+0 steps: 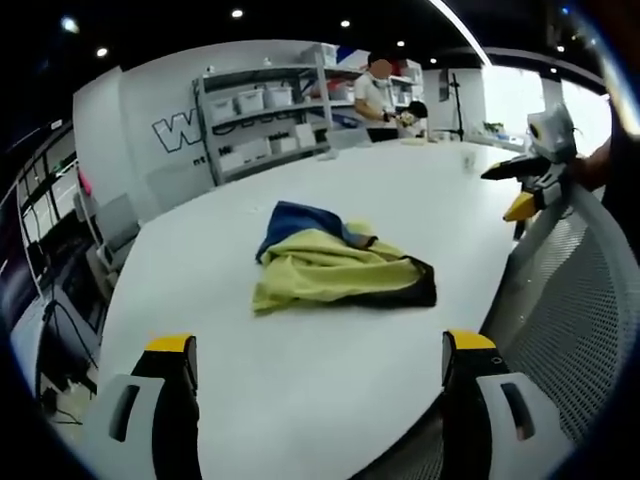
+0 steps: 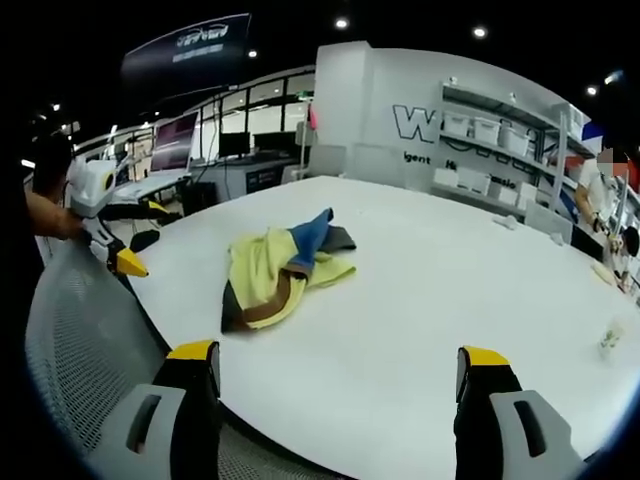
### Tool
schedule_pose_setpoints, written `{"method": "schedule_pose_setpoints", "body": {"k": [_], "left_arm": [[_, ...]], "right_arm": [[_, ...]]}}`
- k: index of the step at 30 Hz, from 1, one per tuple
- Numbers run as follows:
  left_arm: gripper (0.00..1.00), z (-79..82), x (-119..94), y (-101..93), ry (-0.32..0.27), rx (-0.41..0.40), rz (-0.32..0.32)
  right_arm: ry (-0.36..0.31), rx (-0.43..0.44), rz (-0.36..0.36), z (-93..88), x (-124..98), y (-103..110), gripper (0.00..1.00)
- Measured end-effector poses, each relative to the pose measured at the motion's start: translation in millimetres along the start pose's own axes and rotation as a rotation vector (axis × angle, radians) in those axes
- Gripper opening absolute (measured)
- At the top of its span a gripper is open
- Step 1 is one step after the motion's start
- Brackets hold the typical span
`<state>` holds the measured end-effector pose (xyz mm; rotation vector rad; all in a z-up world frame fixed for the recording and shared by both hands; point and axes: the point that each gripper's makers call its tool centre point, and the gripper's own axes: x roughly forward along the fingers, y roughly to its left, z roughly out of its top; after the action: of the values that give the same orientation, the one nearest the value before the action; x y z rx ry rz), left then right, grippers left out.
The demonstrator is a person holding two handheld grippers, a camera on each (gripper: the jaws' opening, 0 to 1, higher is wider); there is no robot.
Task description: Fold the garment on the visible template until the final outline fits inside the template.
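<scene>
While the garment (image 1: 335, 265) lies crumpled mid-bench (image 1: 250, 400) — at twelve o'clock from both — the left gripper (image 1: 318, 385) and right gripper (image 2: 340, 390) hover empty, jaws spread. No template outline discernible. Advisable: pinch opposite edges, spread flat — then fold.

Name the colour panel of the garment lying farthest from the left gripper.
The blue panel: it lies at the far end of the garment, beyond the yellow and black.
</scene>
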<state>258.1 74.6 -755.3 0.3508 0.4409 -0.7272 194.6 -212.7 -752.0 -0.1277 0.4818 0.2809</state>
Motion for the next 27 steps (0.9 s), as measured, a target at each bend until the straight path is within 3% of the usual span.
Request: {"method": "schedule_pose_setpoints", "body": {"k": [6,16,27], "left_arm": [[0.99,12.5,3.4,-0.9,-0.013,0.017,-0.011],[0.96,18.0,1.0,-8.2,0.004,0.051,-0.030],[0.94,41.7,11.4,-18.5,-0.014,0.052,-0.049]], "right_arm": [[-0.002,-0.017,0.005,7.0,0.2,-2.4,0.98],[-0.006,-0.046,0.021,15.0,3.0,2.5,0.94],[-0.002,-0.046,0.012,17.8,1.2,-1.8,0.89]]}}
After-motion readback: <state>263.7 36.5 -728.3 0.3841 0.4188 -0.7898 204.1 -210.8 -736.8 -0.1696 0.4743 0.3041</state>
